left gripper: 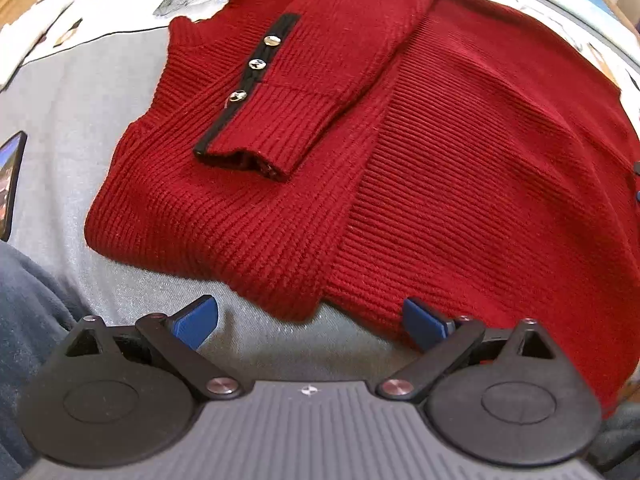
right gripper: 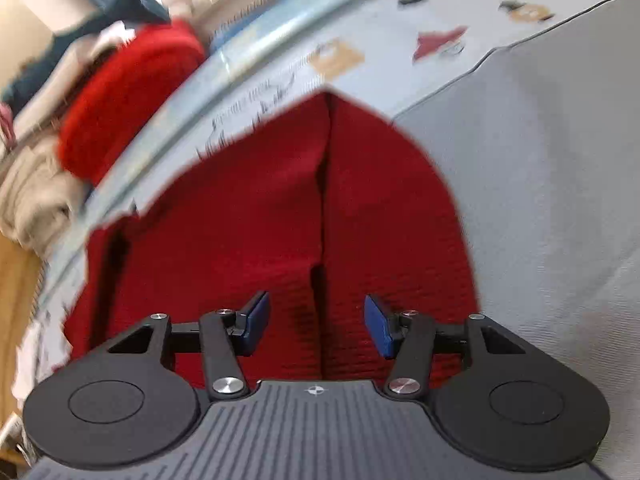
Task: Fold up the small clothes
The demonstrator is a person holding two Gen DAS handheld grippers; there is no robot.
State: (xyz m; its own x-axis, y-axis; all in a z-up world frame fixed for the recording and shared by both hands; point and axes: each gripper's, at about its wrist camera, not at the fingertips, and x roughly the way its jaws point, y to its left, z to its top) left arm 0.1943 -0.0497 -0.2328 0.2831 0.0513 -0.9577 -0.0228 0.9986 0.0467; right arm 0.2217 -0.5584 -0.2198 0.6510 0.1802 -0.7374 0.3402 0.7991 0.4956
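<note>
- Nearest the left wrist camera, the left claw [left gripper: 310, 322] hangs released, its 2 blue pads [left gripper: 196, 320] spread wide and gripping nothing.
- Just beyond those pads lies the red knit sweater [left gripper: 460, 152], spread on a grey cloth [left gripper: 72, 120] that covers the carrying surface; the hem's near edge runs between the pads and appears to pass under the right one, though touch cannot be told.
- At the far left edge of the cloth a dark phone [left gripper: 10, 184] rests, well apart from the sweater.
- Left of the sweater's middle, 1 sleeve [left gripper: 320, 80] is already folded across the body, its cuff trimmed in black with 3 silver buttons [left gripper: 256, 65].
- Judging by the thick ribbing, the sweater will handle soft, limp and fairly heavy for its kind, not slippery; it should sag if lifted at 1 point.
- Best holds look like the ribbed hem corners or the side fold, pinching both layers together.
- From the right wrist camera, the right claw [right gripper: 316, 326] is also released, pads apart and empty, directly over the sweater, with a lengthwise fold line [right gripper: 324, 200] running away between the fingers.
- Off the left, a blurred pile of other clothes [right gripper: 120, 92] sits beyond the surface's edge.
</note>
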